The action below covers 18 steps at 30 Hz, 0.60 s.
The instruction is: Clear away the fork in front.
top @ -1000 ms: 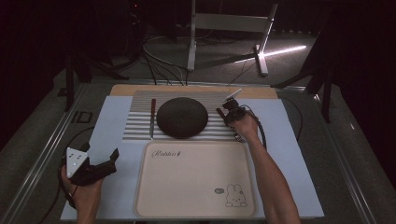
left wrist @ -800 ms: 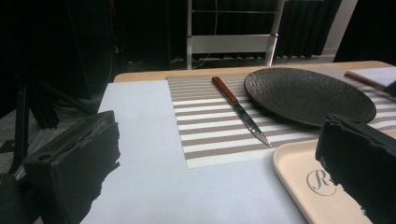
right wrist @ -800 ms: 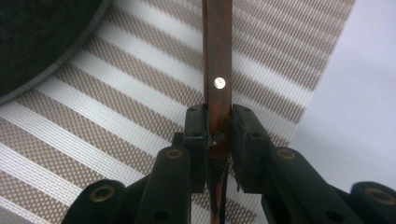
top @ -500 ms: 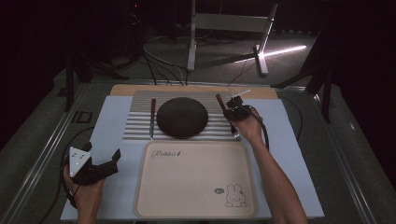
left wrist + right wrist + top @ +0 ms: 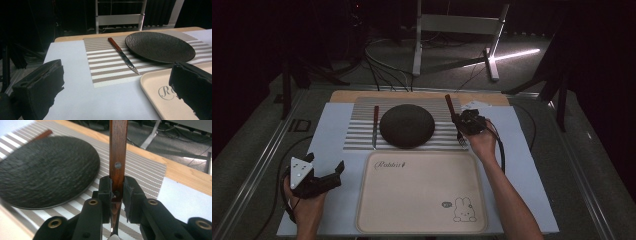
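**Fork lifted at the placemat's right edge**

At eight o'clock on the table, the left gripper rests over the pale blue cloth with its jaws spread wide and nothing between them; bare cloth lies open ahead of it. Just at its three o'clock sits the cream tray, its rounded rim close to the right jaw. Toward twelve o'clock the striped placemat carries a wood-handled knife beside the dark round plate, apart from it. At two o'clock the right gripper clamps a fork by its reddish-brown riveted handle, jaws narrow on the wood, handle pointing up and away, tines low near the placemat's right edge, just beside the plate.
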Available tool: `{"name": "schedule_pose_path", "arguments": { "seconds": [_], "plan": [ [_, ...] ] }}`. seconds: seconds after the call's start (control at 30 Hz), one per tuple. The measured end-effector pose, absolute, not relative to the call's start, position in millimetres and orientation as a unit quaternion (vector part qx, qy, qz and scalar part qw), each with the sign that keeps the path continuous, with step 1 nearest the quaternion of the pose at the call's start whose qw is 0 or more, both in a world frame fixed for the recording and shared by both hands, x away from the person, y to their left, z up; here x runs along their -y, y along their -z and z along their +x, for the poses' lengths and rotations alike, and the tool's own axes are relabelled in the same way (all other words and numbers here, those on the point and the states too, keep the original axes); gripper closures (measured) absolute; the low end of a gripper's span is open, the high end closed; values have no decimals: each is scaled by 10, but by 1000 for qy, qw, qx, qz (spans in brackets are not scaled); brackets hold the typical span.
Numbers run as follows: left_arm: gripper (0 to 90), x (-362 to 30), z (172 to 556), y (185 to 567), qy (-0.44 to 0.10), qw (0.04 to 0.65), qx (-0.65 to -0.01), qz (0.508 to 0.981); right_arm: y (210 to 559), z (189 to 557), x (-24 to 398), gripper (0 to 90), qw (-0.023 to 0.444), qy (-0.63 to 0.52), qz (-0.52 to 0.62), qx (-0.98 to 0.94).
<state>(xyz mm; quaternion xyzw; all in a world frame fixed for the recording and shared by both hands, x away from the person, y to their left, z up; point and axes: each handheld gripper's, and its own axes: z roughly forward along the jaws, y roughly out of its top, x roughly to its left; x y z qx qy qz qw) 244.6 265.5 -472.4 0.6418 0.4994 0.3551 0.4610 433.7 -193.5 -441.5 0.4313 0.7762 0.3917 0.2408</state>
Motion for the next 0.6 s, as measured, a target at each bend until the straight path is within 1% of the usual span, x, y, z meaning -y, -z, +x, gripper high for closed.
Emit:
{"name": "schedule_pose_path", "arguments": {
  "seconds": [0.23,0.33,0.37,0.47,0.6],
  "plan": [
    [1,-2551,2474,4731,-343,454,-491,659,4284,4133,1921,776,258,-406,415,-772],
    [1,-2489,2513,4738,-305,459,-494,672,4204,4061,1927,776,263,-410,414,-769],
    [1,-2457,2525,4734,-300,454,-491,680,4182,4037,1928,776,266,-410,413,-769],
    [0,-2345,2556,4689,-296,448,-478,695,4137,3969,1924,776,268,-412,411,-768],
    [1,-2194,2596,4546,-294,460,-459,701,4118,3873,1905,776,265,-425,411,-762]
  ]
}}
